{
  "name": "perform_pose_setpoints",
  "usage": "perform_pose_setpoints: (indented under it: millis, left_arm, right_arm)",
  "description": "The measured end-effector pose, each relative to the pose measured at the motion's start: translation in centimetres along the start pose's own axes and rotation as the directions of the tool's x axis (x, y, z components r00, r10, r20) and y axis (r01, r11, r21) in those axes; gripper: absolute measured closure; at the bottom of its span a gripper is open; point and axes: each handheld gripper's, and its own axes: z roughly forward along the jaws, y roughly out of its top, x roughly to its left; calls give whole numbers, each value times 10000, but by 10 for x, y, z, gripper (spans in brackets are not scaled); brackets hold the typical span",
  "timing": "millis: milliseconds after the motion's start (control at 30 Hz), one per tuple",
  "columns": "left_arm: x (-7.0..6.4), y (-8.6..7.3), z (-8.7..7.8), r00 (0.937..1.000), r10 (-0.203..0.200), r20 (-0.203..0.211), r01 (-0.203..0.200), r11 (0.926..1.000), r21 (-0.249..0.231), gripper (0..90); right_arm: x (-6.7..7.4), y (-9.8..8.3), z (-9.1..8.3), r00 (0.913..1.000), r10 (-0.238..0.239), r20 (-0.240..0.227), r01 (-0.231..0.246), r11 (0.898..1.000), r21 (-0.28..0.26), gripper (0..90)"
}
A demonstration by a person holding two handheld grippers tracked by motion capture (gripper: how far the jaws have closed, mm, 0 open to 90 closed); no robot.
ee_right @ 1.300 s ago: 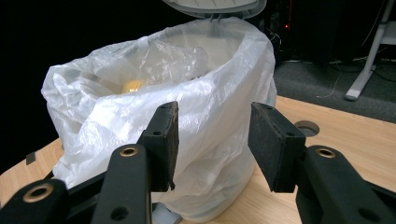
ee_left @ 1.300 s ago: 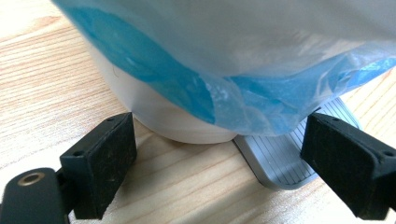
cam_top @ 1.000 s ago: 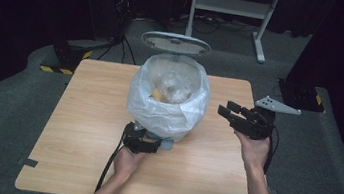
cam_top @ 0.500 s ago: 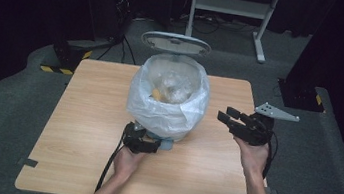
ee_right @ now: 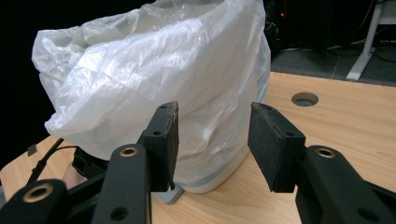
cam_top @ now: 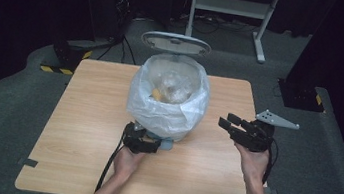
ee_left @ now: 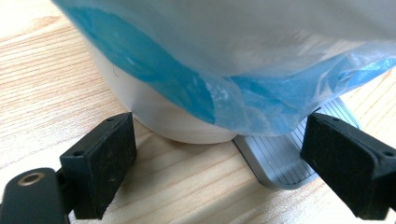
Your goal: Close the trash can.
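A white pedal bin lined with a pale plastic bag [cam_top: 165,111] stands mid-table, its lid [cam_top: 176,42] up at the back. Crumpled scraps and something yellow [cam_top: 157,94] lie inside. My left gripper [cam_top: 140,141] rests low at the bin's near side, open. In the left gripper view the jaws [ee_left: 222,128] stand wide apart before the bin's white base [ee_left: 168,116], with the grey pedal [ee_left: 280,158] beside one pad and the bag [ee_left: 233,46] hanging over. My right gripper [cam_top: 230,124] hovers to the right of the bin, open and holding nothing. In the right gripper view it [ee_right: 215,112] faces the bag [ee_right: 154,79].
The wooden table [cam_top: 80,130] has bare room left and right of the bin. A round cable hole [ee_right: 304,99] sits in the top behind the bin. Cables trail from both grippers over the near edge. Dark carpet, a desk frame [cam_top: 232,6] and black equipment surround the table.
My right gripper has sunk a little toward the table beside the bin, jaws unchanged. The left gripper and the bin have stayed put.
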Motion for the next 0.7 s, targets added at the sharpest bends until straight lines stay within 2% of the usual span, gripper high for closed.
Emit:
perform_pose_setpoints:
  millis: [700]
  left_arm:
    - [0,0,0,10000,2,3,-2,10000,3,105]
  right_arm:
    - [-6,-30,-4,9985,541,114,-543,9985,95,528]
